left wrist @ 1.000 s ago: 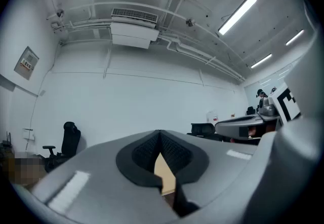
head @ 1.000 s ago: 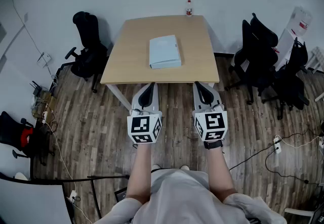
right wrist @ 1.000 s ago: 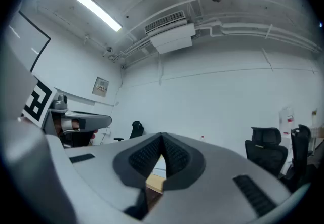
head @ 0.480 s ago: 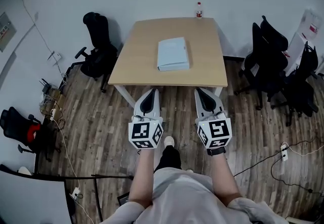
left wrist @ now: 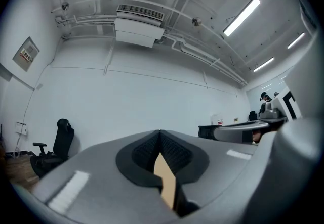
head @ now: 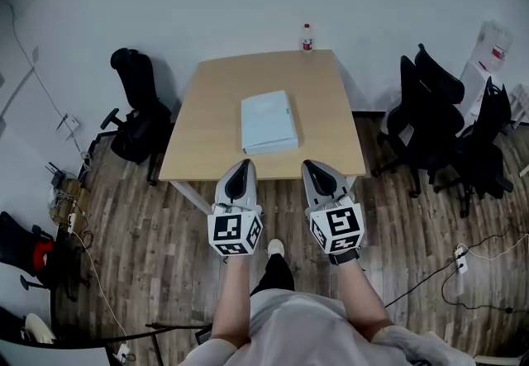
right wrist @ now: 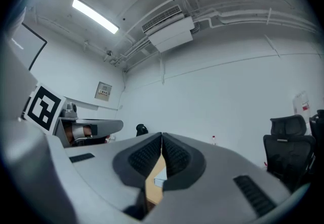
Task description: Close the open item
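A flat pale blue item (head: 269,121), like a folder or thin box, lies in the middle of the wooden table (head: 207,149); from here its lid looks flat down. My left gripper (head: 239,168) and right gripper (head: 312,166) are held side by side at the table's near edge, both shut on nothing. In the left gripper view the left gripper (left wrist: 160,132) shows closed jaws with a sliver of tabletop behind. In the right gripper view the right gripper (right wrist: 162,134) is closed too, and a corner of the pale item (right wrist: 160,182) shows past it.
A small bottle (head: 307,36) stands at the table's far edge by the white wall. A black office chair (head: 136,108) stands left of the table and two more chairs (head: 430,108) at the right. Cables and a power strip (head: 460,258) lie on the wood floor.
The person has stepped forward, so the table's near edge now lies right at the gripper tips. Both grippers have stayed shut and side by side.
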Demonstrator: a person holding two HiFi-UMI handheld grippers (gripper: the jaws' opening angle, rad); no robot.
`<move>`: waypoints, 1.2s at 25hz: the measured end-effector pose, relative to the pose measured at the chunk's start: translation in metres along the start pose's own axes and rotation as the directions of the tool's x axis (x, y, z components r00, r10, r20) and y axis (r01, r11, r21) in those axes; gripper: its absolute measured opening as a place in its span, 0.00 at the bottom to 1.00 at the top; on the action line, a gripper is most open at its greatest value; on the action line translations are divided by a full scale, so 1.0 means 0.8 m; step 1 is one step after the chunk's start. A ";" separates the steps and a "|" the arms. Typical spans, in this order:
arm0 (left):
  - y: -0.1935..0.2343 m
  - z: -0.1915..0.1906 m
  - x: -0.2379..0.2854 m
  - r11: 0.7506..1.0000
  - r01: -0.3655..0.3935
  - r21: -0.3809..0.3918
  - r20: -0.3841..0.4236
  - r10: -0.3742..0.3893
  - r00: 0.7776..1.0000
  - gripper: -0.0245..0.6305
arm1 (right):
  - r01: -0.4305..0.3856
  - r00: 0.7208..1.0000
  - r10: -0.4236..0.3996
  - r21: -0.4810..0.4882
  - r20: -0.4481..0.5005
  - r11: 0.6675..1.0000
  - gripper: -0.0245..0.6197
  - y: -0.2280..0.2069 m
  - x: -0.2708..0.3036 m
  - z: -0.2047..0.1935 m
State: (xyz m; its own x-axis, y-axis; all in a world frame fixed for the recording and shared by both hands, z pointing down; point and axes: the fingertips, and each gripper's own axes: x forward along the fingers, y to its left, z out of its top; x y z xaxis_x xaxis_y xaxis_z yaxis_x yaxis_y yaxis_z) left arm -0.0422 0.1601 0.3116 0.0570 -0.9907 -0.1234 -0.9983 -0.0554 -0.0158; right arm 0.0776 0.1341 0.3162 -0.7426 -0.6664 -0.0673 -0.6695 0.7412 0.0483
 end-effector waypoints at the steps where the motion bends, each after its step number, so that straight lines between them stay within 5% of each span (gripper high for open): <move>1: 0.013 0.000 0.018 1.000 0.002 0.000 0.002 -0.002 1.000 0.05 | 0.002 1.000 -0.002 -0.002 0.003 1.000 0.06 -0.006 0.022 0.002; 18: 0.197 -0.033 0.254 0.999 0.039 -0.038 -0.011 -0.039 0.999 0.05 | -0.027 0.997 0.024 -0.029 -0.075 0.999 0.06 -0.049 0.318 -0.032; 30: 0.233 -0.093 0.327 0.991 0.096 -0.095 -0.066 -0.102 0.993 0.05 | 0.010 0.991 -0.017 -0.048 -0.135 0.999 0.06 -0.080 0.388 -0.077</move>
State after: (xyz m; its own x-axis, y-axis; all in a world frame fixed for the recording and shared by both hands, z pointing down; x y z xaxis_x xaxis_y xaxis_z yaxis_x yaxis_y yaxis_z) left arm -0.2143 -0.1187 0.3503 0.1582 -0.9858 -0.0558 -0.9846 -0.1618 0.0664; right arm -0.1113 -0.1251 0.3536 -0.7268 -0.6835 0.0674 -0.6773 0.7296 0.0949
